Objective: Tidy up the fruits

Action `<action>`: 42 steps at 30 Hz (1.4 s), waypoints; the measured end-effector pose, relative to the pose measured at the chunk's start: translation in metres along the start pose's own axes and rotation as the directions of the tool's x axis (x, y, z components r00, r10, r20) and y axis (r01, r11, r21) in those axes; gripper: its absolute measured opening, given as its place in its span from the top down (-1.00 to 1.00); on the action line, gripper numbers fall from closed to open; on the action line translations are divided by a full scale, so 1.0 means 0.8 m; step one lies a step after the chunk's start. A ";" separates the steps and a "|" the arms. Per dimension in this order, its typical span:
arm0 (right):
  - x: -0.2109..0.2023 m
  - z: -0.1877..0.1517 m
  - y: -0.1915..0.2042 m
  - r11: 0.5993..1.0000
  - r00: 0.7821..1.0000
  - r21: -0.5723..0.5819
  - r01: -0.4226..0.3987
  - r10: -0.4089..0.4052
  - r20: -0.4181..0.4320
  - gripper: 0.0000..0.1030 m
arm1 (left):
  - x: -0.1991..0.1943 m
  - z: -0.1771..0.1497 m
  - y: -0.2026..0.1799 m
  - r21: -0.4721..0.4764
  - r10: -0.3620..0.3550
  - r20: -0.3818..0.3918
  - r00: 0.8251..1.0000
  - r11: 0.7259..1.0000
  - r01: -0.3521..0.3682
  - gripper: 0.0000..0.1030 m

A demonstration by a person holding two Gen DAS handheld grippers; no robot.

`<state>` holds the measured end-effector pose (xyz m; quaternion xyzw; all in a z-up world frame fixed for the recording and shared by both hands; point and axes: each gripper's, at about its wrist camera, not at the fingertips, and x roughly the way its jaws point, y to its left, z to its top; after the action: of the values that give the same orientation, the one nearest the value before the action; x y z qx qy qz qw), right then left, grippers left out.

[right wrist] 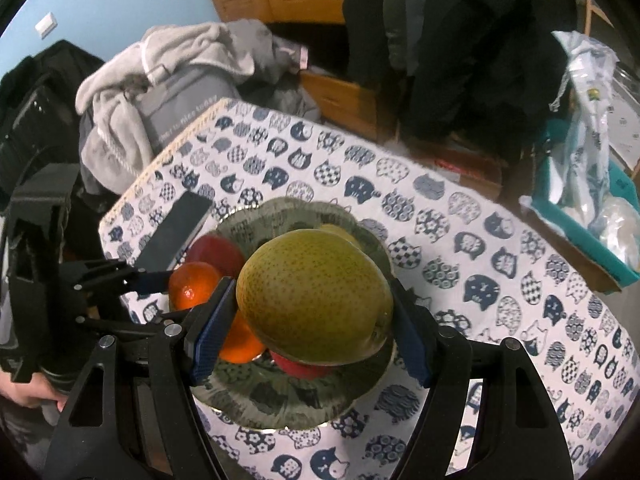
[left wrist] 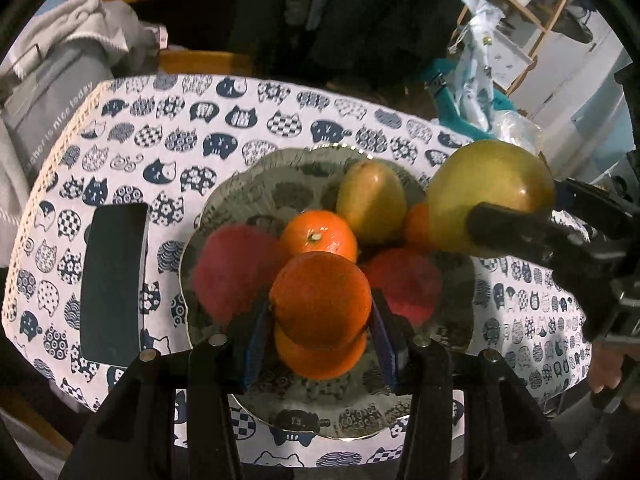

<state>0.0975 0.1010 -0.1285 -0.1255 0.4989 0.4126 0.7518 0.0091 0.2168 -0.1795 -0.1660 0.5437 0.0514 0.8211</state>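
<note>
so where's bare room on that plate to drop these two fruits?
Bare glass on the plate at its far-left part, behind the red fruit, and along the near rim. The middle and right side are crowded with fruit. Open tablecloth lies beyond the plate; the phone takes the left.

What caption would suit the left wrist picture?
Left gripper holds an orange over a glass plate of fruit; right gripper brings a big green fruit.

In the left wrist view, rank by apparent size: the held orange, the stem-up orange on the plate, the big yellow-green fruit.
1. Yellow-green fruit
2. Held orange, enlarged by nearness
3. Stem-up orange
</note>
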 end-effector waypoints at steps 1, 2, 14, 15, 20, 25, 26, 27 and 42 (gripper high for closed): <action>0.005 0.000 0.001 1.000 1.000 -0.001 -0.002 0.002 -0.005 -0.43 | 0.004 0.000 0.001 -0.004 0.001 -0.008 1.000 1.000 -0.001 0.06; 0.011 -0.001 0.002 1.000 1.000 -0.001 -0.004 0.004 -0.012 -0.44 | 0.005 0.000 0.001 -0.006 -0.003 -0.012 1.000 1.000 0.003 0.05; 0.054 -0.005 -0.002 0.999 0.998 0.040 -0.035 0.038 -0.059 -0.44 | 0.005 0.000 -0.006 0.029 0.022 -0.022 1.000 0.999 -0.022 -0.25; 0.057 -0.004 -0.004 0.998 0.997 0.051 -0.041 0.044 -0.063 -0.44 | 0.004 0.000 -0.006 0.030 0.025 -0.022 0.999 0.999 -0.025 -0.25; 0.059 0.000 -0.012 0.994 0.995 0.081 -0.070 0.075 -0.059 -0.44 | 0.006 0.000 -0.003 0.023 0.030 -0.030 0.999 0.999 -0.029 -0.25; 0.049 0.004 -0.011 0.993 0.996 0.082 -0.080 0.084 -0.043 -0.43 | 0.002 0.000 -0.006 0.027 0.035 -0.026 0.999 0.999 -0.035 -0.25; 0.048 0.004 -0.012 0.993 0.995 0.082 -0.082 0.086 -0.042 -0.43 | 0.001 0.000 -0.007 0.029 0.035 -0.023 0.999 0.999 -0.035 -0.25; 0.046 0.004 -0.012 0.993 0.995 0.084 -0.085 0.089 -0.040 -0.43 | -0.001 0.000 -0.009 0.032 0.036 -0.020 0.999 0.999 -0.035 -0.26; -0.058 0.009 -0.008 0.998 0.994 0.048 0.028 -0.033 0.105 -0.43 | -0.078 0.004 -0.042 0.074 0.030 0.109 0.994 0.997 -0.038 -0.39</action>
<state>0.0994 0.0781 -0.0867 -0.0935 0.4659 0.3954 0.7860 -0.0045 0.1926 -0.1140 -0.1225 0.5030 0.0535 0.8539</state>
